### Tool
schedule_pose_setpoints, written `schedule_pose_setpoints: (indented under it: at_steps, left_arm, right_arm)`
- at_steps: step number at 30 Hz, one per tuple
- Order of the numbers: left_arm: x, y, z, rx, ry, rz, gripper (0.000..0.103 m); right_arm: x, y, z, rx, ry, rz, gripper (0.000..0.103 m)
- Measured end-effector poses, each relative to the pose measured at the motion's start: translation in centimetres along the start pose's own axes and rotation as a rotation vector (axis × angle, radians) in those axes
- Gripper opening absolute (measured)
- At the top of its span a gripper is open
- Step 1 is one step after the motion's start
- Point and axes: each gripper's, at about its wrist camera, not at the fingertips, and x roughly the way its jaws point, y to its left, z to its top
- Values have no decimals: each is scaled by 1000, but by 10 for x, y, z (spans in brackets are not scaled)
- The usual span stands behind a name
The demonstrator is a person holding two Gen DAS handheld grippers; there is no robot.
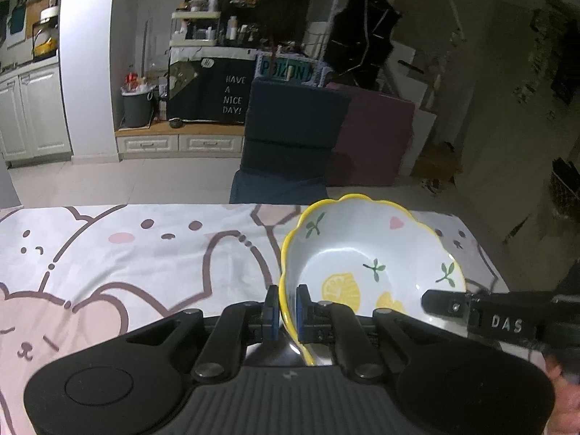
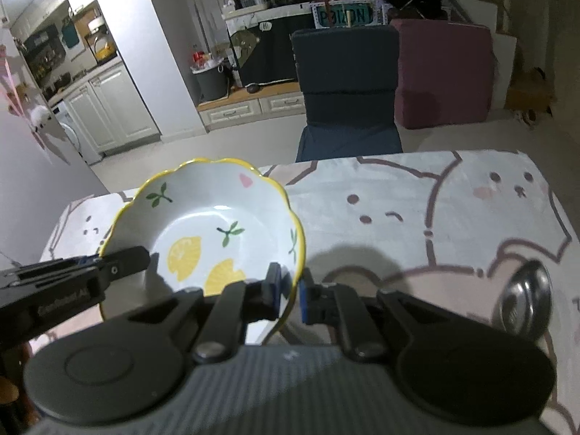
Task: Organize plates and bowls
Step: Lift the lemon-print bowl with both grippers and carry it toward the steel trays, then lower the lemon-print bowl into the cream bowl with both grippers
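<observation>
Bowl (image 1: 366,264) with lemons hangs just over the bear tablecloth (image 1: 127,253), near its far edge. Left gripper (image 1: 288,313) pinches its left rim; right gripper (image 2: 288,295) pinches its right rim. If one side pulls harder, it could slip and fall.

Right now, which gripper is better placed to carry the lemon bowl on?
Neither clearly. Left gripper and right gripper each pinch opposite rims of the lemon bowl. The right sits nearer the metal lid, so slightly right if it goes there.
</observation>
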Motion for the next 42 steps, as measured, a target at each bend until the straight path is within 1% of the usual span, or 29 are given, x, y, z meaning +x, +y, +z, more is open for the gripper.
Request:
schedule_pose_setpoints:
  at_steps: [8, 13, 16, 19, 25, 29, 34, 42]
  left_arm:
    - [-40, -33, -46, 1, 6, -34, 10]
    - [-57, -51, -75, 1, 18, -66, 10]
    - [-62, -59, -94, -10, 36, -87, 11]
    - [-63, -63, -113, -30, 72, -109, 11]
    - [-60, -71, -145, -7, 134, -128, 12]
    - [-50, -78, -163, 6, 180, -140, 13]
    - [-35, -82, -174, -4, 226, -160, 13]
    - [-13, -85, -183, -48, 262, -187, 14]
  right_arm:
    - [-48, -19, -43, 8, -21, -16, 11]
    - [-75, -36, -74, 21, -17, -19, 11]
    - [-86, -45, -90, 20, -10, -26, 11]
    - [-98, -52, -115, 14, 0, -36, 11]
    - [-112, -63, -160, -5, 51, -48, 10]
    - [-117, -66, -176, -9, 78, -62, 10]
    - [-113, -71, -187, -36, 116, -105, 10]
    - [-98, -78, -184, -68, 151, -159, 9]
